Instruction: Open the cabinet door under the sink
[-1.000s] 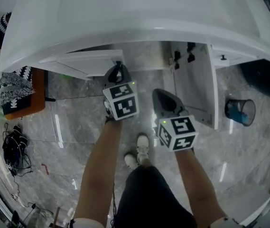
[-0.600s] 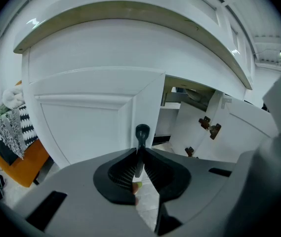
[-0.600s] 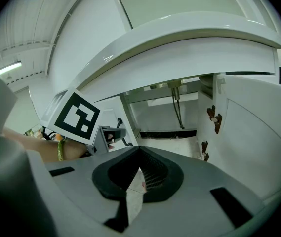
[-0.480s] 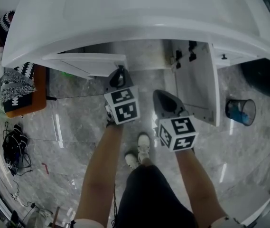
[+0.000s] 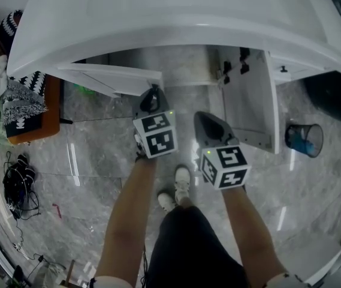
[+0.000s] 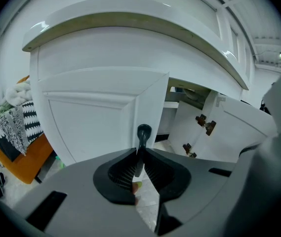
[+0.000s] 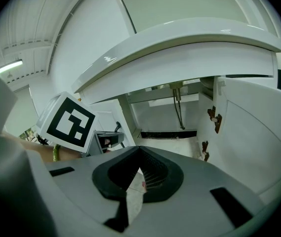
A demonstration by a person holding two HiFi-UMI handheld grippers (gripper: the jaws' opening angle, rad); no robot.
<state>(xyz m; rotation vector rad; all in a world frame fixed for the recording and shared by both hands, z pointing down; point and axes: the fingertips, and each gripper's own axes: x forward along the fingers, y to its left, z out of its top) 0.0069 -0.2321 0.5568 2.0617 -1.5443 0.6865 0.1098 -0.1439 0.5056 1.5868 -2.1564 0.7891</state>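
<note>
Tool work at the vanity is seen first from the head view. The left tool (image 5: 151,96) is held at the free edge of the left door (image 5: 113,77) under the sink (image 5: 176,11). That door is seen swung partway out from the cabinet front, angled toward the left of the view. The right door (image 5: 251,104) is stood wide open, and the right tool (image 5: 201,119) is carried in front of the opening, touching nothing. A waste bin (image 5: 304,140) is seen on the floor (image 5: 98,155), well apart to the right.

From the left gripper view, the left tool (image 6: 140,154) is shown pinching the stem of the black knob (image 6: 143,134) at the left door's edge, its pads pressed on either side. The door panel is seen angled away to the left, with a gap opened between its edge and the cabinet. Dark hinges (image 6: 205,124) are seen on the inner face of the right door beyond.

From the right gripper view, the right tool (image 7: 139,169) is shown pressed together with nothing between its jaws. The cabinet interior is laid open ahead, with a drain pipe (image 7: 177,105) hanging down in it. The right door is seen swung fully out at the right, and the left tool's marker cube (image 7: 70,122) at the left.

The task is judged well advanced: one door is fully open, the other partly. What is left, it is judged, is for the left door to be drawn out further and the knob released.
</note>
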